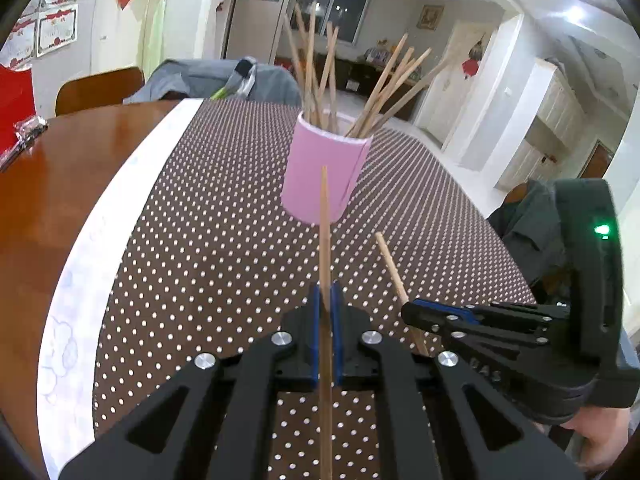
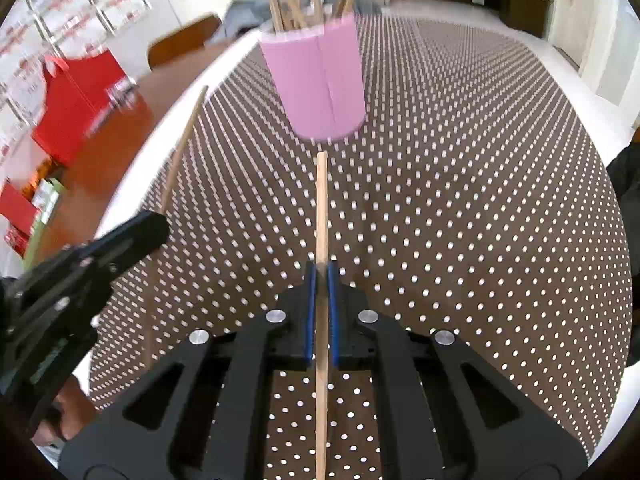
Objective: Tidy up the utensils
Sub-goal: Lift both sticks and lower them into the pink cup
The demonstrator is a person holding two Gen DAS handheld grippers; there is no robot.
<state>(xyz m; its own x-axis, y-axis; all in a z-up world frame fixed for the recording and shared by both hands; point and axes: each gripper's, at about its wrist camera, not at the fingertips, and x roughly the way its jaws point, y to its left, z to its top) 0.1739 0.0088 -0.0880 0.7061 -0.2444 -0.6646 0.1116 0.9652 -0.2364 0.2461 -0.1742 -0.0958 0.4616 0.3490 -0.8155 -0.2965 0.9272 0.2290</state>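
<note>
Two grippers, each clamped on one wooden chopstick, in front of a pink holder on a dotted cloth.

Far left: bare brown table point(image 1: 60, 168), red box point(image 2: 76, 100) at its edge. Left gripper point(image 1: 327, 300): blue pads pinched on a chopstick point(image 1: 324, 216) that runs straight forward between the jaws, tip aimed at the holder's base, its tail back under the camera. Centre: pink cylindrical holder point(image 1: 320, 172) upright on the brown white-dotted cloth point(image 1: 200, 240), full of chopsticks point(image 1: 316, 72) fanning outward. Right of it: right gripper point(image 2: 321, 276), jaws closed tight on a second chopstick point(image 2: 321, 208), tip just short of the holder. The two grippers sit side by side, near each other, both angled down at the cloth.
</note>
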